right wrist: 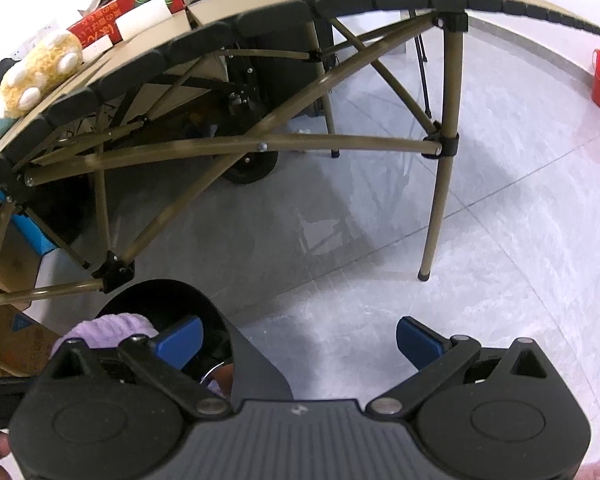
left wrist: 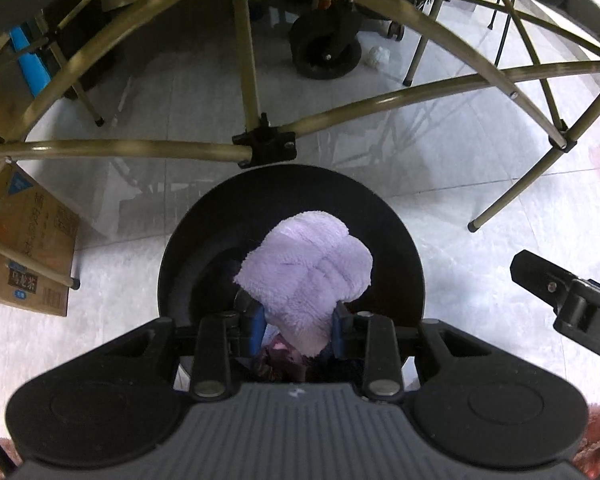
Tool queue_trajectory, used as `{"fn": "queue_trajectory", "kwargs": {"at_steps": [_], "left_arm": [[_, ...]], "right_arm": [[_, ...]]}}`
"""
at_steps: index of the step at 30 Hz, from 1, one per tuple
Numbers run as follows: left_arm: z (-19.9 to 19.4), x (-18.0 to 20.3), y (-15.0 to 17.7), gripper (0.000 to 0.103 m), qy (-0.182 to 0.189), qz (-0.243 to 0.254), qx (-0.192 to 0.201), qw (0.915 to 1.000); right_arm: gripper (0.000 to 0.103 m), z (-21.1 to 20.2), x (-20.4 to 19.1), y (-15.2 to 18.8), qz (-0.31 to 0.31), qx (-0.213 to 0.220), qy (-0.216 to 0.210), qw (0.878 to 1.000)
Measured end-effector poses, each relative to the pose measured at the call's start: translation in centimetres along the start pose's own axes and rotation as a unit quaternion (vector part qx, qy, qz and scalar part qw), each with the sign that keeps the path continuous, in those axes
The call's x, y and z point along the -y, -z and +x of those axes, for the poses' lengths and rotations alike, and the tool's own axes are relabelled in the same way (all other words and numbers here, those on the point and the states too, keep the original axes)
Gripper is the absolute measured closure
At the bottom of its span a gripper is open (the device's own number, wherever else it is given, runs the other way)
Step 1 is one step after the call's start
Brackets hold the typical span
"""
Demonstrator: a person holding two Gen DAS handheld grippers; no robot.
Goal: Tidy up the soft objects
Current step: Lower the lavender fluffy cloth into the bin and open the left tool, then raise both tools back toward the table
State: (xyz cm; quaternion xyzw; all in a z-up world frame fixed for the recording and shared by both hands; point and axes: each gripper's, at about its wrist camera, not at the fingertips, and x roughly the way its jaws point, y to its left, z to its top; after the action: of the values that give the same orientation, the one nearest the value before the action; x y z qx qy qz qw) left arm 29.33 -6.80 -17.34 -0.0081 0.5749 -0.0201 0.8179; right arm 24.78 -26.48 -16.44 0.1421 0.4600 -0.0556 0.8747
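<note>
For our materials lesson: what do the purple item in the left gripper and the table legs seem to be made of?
Purple plush cloth, clamped in the left gripper: soft fleece or microfibre, judging by its fuzzy, matted pile. Table legs: probably metal tubing with a satin olive-bronze finish, showing faint highlights, with black, likely plastic, joints.

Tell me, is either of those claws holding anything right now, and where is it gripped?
The left gripper pinches a fluffy lilac cloth by its lower bunched end, over a black bin. The right gripper is open and holds nothing.
</note>
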Motion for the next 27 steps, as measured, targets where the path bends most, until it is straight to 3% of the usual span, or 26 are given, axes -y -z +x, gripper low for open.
{"fn": "queue_trajectory", "kwargs": {"at_steps": [2, 3, 5, 7, 27], "left_arm": [[0.1, -0.1, 0.1, 0.068, -0.003, -0.002, -0.007, 1.0000], [0.2, -0.2, 0.1, 0.061, -0.005, -0.001, -0.009, 0.9999], [0.2, -0.3, 0.1, 0.040, -0.009, -0.002, -0.014, 0.9999], [0.2, -0.5, 0.0, 0.003, -0.004, -0.009, -0.020, 0.9998], [0.7, -1.2, 0.0, 0.000, -0.008, -0.015, -0.054, 0.9984]], "right_arm": [[0.000, 0.1, 0.0, 0.1, -0.001, -0.001, 0.003, 1.000], [0.000, 0.1, 0.0, 0.1, -0.001, -0.001, 0.003, 1.000], [0.000, 0.1, -0.1, 0.1, 0.000, -0.001, 0.004, 1.000], [0.000, 0.2, -0.1, 0.1, -0.001, -0.002, 0.004, 1.000], [0.000, 0.3, 0.1, 0.2, -0.001, -0.005, 0.005, 1.000]]}}
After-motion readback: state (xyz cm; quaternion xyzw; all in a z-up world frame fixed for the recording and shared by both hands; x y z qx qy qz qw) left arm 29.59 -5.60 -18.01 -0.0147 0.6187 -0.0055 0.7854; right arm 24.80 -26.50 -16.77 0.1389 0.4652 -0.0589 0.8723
